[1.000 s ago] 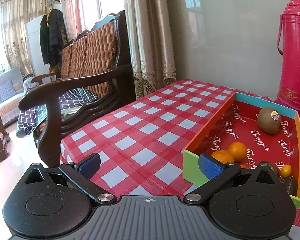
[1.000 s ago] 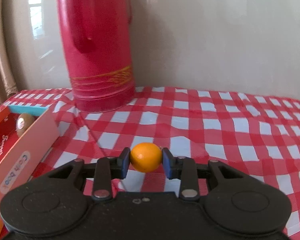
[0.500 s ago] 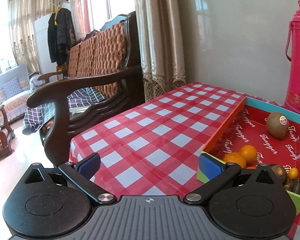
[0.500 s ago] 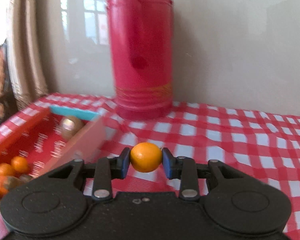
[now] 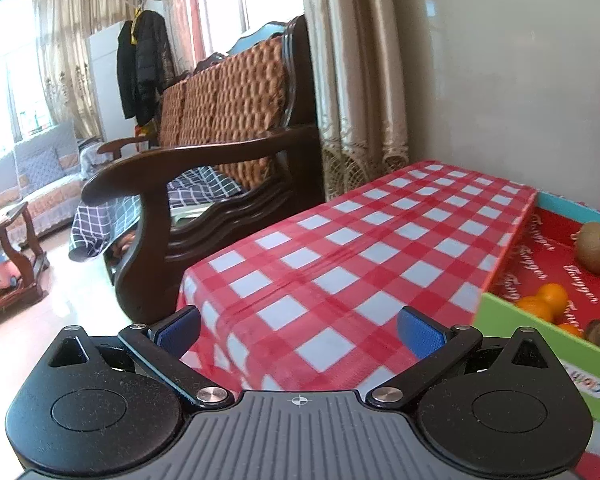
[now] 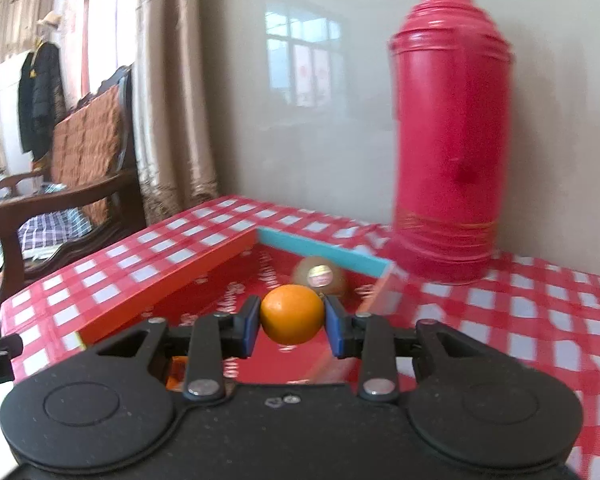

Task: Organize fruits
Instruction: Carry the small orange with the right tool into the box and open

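- The right gripper (image 6: 292, 320), pads clamped on a small orange (image 6: 292, 314), has swung away from the red thermos (image 6: 452, 132) side of the table and now hangs over the open fruit box (image 6: 168, 280).
- A second ago only a corner of that box showed at the view's left edge; now its red floor lies directly below the held orange, with the kiwi (image 6: 320, 278) just beyond it near the box's far wall.
- By my reading the carry is nearly done; lowering and release remain.
- The left gripper (image 5: 300, 328), jaws wide apart and holding nothing, has drifted off towards the table's left edge, over the checked tablecloth (image 5: 340, 256), leaving the box clear.
- In the box's near corner sit more oranges (image 5: 542, 300).
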`<state>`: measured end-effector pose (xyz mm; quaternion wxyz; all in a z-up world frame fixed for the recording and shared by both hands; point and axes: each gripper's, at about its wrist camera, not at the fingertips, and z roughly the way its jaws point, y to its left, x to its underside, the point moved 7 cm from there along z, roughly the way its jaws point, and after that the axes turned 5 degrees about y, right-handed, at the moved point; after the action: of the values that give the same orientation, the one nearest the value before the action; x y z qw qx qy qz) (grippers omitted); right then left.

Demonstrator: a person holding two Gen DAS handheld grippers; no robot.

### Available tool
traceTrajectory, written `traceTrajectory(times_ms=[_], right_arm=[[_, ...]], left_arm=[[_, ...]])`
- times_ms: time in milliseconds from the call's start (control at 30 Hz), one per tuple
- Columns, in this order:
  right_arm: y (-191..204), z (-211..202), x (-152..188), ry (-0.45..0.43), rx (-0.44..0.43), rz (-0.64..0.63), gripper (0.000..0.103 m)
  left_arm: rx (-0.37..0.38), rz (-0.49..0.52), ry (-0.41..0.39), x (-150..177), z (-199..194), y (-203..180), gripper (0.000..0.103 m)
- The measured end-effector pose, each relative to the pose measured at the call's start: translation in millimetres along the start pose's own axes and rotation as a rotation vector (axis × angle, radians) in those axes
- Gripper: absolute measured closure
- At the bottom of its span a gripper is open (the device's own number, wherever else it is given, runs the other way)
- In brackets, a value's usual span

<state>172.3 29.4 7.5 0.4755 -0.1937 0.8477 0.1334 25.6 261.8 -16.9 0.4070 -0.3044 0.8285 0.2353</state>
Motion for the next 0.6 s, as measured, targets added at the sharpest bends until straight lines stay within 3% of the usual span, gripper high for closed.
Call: traceTrajectory(times_ms=[300,600], right_arm=[[48.0,18.1,11.3,0.066,-0.037,-0.067,0.077],[52.9,40.2,24.0,0.161,0.045,-0.066,0.077]], left_arm=[[-0.032,-0.041,0.023,1.0,14.5,31.3,0.000],[-0.050,-0.064,0.038,2.9,24.2,48.5,0.000]])
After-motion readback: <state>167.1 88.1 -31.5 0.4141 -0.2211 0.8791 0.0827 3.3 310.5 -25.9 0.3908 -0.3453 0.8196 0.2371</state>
